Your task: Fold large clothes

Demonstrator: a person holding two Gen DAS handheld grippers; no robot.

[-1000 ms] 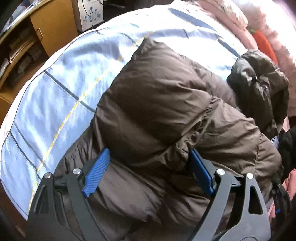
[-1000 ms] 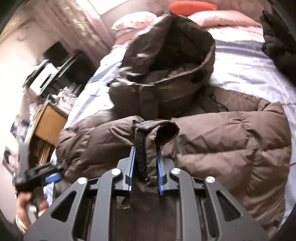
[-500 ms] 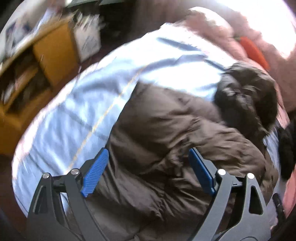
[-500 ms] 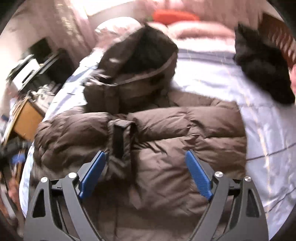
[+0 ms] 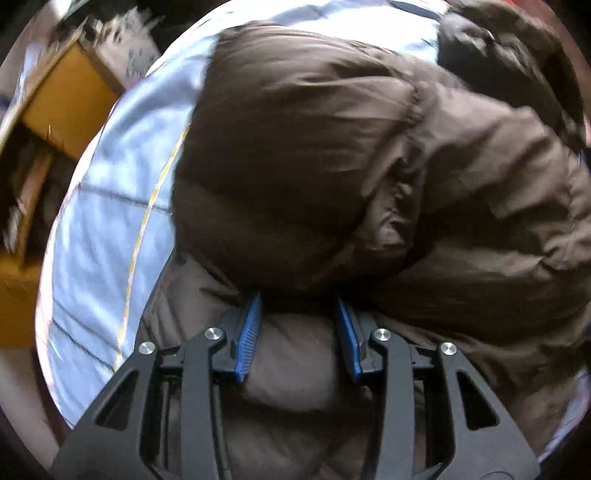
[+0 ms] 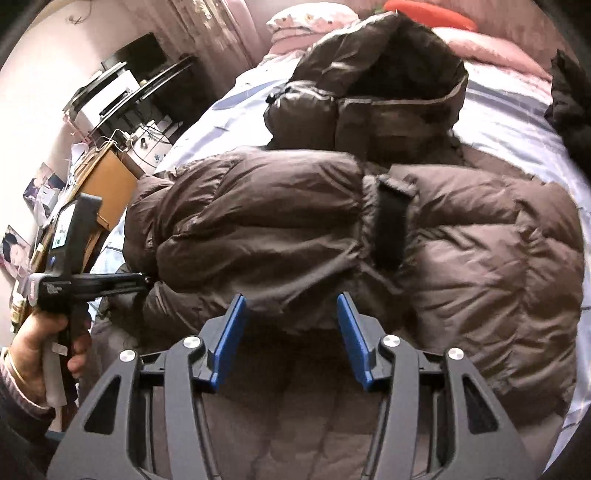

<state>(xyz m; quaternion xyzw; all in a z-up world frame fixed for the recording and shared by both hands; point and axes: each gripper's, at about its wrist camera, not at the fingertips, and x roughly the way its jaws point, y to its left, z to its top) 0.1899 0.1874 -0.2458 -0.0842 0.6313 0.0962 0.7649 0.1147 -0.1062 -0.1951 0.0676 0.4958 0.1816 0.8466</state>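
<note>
A brown hooded down jacket [image 6: 461, 258] lay across a pale blue checked bedsheet [image 5: 110, 229], both sleeves already folded over its chest, as the person worked through the middle of the fold; the lower body of the coat had yet to be turned up, by this reading. In the left wrist view the left gripper [image 5: 297, 332], low in the frame, had just been closing, and its blue pads [image 5: 249, 332] appeared to press a puffy roll of the jacket's lower part from either side, beneath the folded sleeve that filled the centre of the frame. In the right wrist view the right gripper [image 6: 291, 336] stood at the lower centre, its jaws likewise just drawn in to a middling gap, with jacket fabric lying between the pads; whether they touched it could not be told. The hood [image 6: 388, 74] rested at the upper centre, towards the pillows [image 6: 314, 18]. The next move likely called for a firm hold on the hem with both tools, then an even lift towards the collar.
</note>
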